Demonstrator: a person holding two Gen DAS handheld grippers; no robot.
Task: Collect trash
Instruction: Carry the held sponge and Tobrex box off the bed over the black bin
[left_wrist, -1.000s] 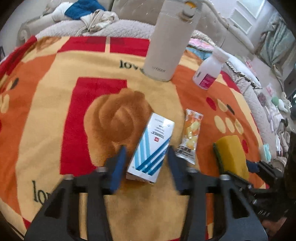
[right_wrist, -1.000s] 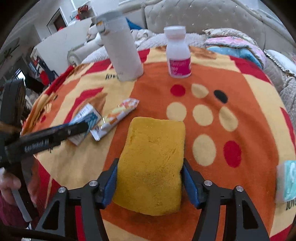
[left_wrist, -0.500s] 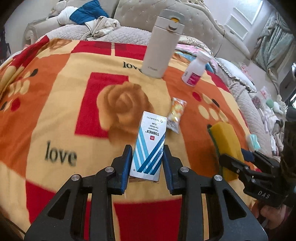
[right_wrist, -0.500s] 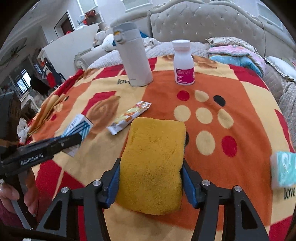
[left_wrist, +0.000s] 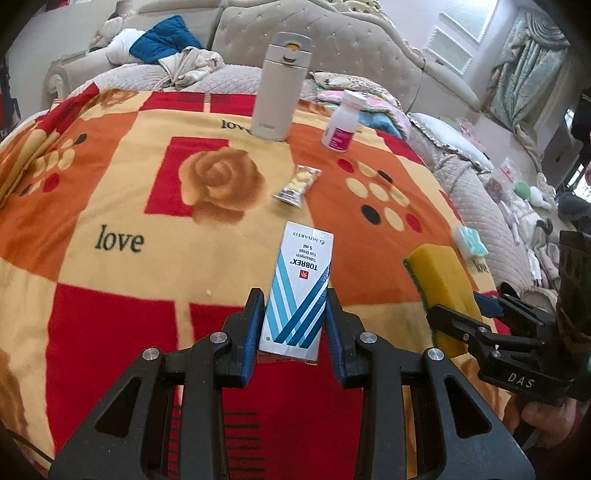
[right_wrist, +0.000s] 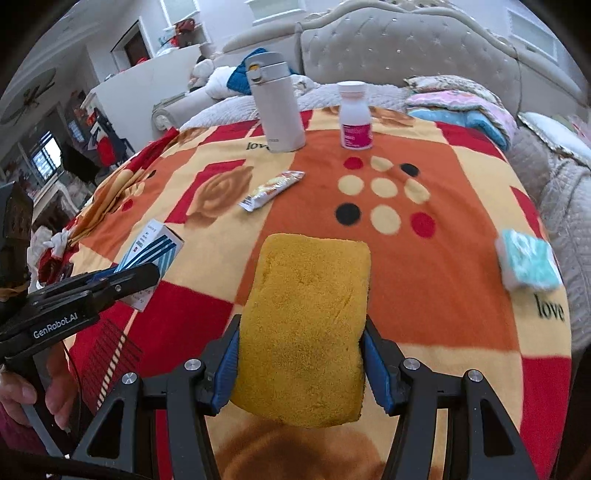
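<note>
- L gripper (left_wrist: 293, 325): blue pads pressed on both long sides of eye-drop carton (left_wrist: 297, 291) (white/blue stripes); carton clamped, far end pointing away from cam, clear of blanket.
- R gripper (right_wrist: 301, 363): jaws closed on yellow sponge (right_wrist: 306, 325); sponge bulges over pads, lifted off blanket. In L view the sponge's green scrub edge shows.
- Both grippers side by side above near part of blanket (left_wrist: 122, 192) (red/orange/cream, "love" print).
- Snack wrapper (right_wrist: 271, 190): flat on blanket mid-field, beyond both held items, near rose motif.
- Tissue pack (right_wrist: 528, 264): teal/white, R edge of blanket, apart from rest.
- Thermos (right_wrist: 275, 103) + pill bottle (right_wrist: 355, 116): upright at far edge, near each other, not touching.
- Tufted headboard (right_wrist: 406, 48) behind.
</note>
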